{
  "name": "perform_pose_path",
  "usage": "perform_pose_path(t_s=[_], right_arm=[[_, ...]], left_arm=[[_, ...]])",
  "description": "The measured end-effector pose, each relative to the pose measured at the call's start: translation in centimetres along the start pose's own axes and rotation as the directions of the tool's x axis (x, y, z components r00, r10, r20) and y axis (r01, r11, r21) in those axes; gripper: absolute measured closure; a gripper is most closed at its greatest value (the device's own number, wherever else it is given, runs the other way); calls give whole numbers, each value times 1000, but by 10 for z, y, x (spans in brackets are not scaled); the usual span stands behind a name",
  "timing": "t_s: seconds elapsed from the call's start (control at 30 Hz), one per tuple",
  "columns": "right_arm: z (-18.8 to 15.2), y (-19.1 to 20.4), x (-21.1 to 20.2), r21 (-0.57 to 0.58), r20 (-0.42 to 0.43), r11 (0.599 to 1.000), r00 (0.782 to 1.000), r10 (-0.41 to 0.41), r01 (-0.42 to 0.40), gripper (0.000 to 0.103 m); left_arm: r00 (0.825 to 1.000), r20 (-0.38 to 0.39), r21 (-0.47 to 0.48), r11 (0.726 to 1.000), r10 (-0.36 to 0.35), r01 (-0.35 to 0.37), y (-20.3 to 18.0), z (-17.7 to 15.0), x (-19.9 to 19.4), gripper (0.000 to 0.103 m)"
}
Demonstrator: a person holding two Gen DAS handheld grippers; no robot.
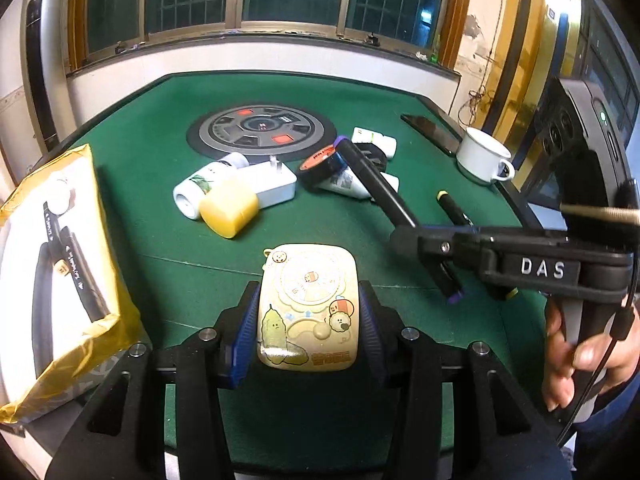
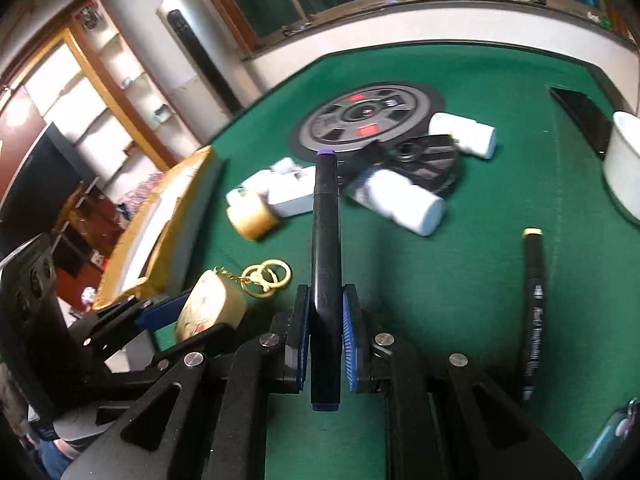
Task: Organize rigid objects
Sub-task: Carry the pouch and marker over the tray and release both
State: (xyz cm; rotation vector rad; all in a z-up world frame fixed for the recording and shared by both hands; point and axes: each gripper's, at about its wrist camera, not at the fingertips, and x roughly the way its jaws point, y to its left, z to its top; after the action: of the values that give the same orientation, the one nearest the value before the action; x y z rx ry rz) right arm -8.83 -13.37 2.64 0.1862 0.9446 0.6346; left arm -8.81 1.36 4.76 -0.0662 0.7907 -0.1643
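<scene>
Black marker (image 2: 326, 264) with purple ends sits clamped between the blue pads of the right gripper (image 2: 326, 336), jaws nearly closed on it, at centre frame of the right view. Left gripper (image 1: 308, 316), part open, holds a cream cartoon case (image 1: 307, 308) at lower centre of the left view. Second marker (image 2: 534, 304) lies on the green table (image 2: 460, 272), right side. Yellow box (image 1: 60, 280) at far left; mug (image 1: 482, 154) upper right.

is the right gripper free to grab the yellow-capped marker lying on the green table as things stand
Probably not yet. The right gripper is shut on a purple-capped marker, so it has no room. The yellow-capped marker lies close to its right with bare table between, so the path itself looks free.
</scene>
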Motion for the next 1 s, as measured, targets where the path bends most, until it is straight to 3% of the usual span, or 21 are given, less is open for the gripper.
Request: perform_pose_path(t_s=[0.33, 0.6, 0.8, 1.0], right_arm=[[1, 21, -3, -19, 22, 998, 998, 56, -56, 90], [15, 52, 6, -43, 9, 991, 992, 129, -128, 90], [24, 95, 22, -106, -31, 977, 983, 181, -183, 90], [37, 149, 51, -168, -62, 960, 975, 216, -223, 89]], left_arm=[[993, 117, -48, 999, 10, -5, 12, 16, -36, 58], [978, 194, -131, 990, 82, -57, 48, 22, -70, 58], [962, 215, -246, 963, 168, -113, 96, 17, -86, 58], [946, 197, -374, 911, 259, -172, 153, 1, -93, 58]])
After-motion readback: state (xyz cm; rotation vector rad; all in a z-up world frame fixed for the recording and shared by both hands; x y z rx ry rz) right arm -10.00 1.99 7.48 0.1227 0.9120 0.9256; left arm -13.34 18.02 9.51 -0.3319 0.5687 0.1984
